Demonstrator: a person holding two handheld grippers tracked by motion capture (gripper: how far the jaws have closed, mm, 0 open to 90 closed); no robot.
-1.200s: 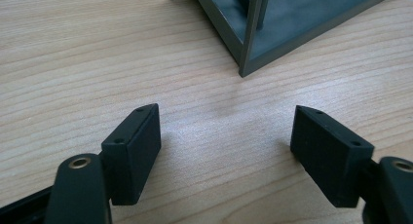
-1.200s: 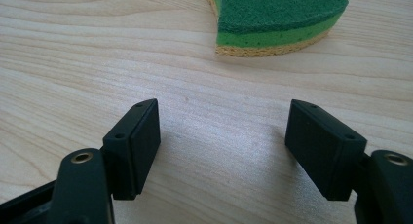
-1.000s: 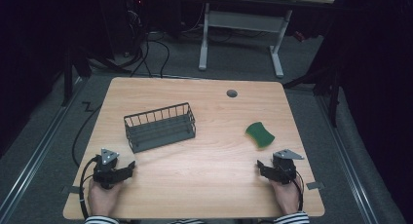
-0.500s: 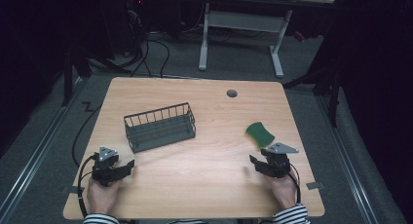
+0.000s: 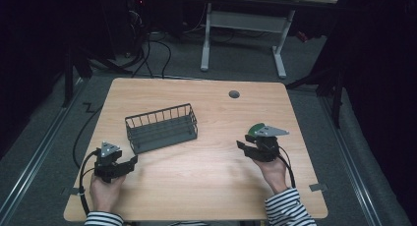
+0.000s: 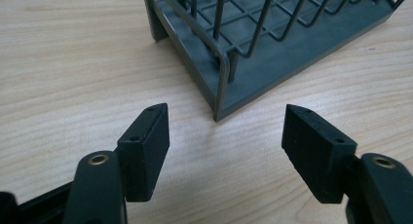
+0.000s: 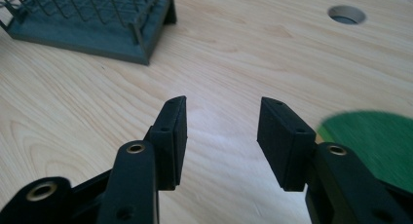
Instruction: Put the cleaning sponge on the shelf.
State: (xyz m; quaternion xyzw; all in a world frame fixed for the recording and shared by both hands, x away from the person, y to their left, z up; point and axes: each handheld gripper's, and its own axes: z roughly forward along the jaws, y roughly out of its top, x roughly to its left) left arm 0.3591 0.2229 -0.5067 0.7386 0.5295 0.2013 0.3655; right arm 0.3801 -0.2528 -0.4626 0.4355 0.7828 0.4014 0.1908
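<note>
- High view: right gripper (image 5: 246, 146) sits at about 4 o'clock on the table (image 5: 206, 191), just short of the green sponge (image 5: 254, 129), which peeks out from under the gripper's grey plate. Left gripper (image 5: 132, 160) rests at 8 o'clock, near the wire basket (image 5: 161, 127) at table centre-left.
- Left gripper view: jaws wide apart, nothing between them, only bare wood. Near corner of the basket at 12 o'clock, just beyond the tips.
- Right gripper view: jaws apart with nothing in the gap; they've just been closing. Sponge at 4 o'clock, beside the right jaw, outside the gap, not touched. Basket far off at 10 o'clock, cable hole (image 7: 346, 13) at 1 o'clock.
- Handling, my read: the sponge looks light, soft and compressible, so it'll squash under the pads. The scouring face is rough, so slip is unlikely. Not fragile.
- Grip: straddle the narrow middle across the long sides, pads low near the table. An edge pinch would likely let it fold or pivot.
</note>
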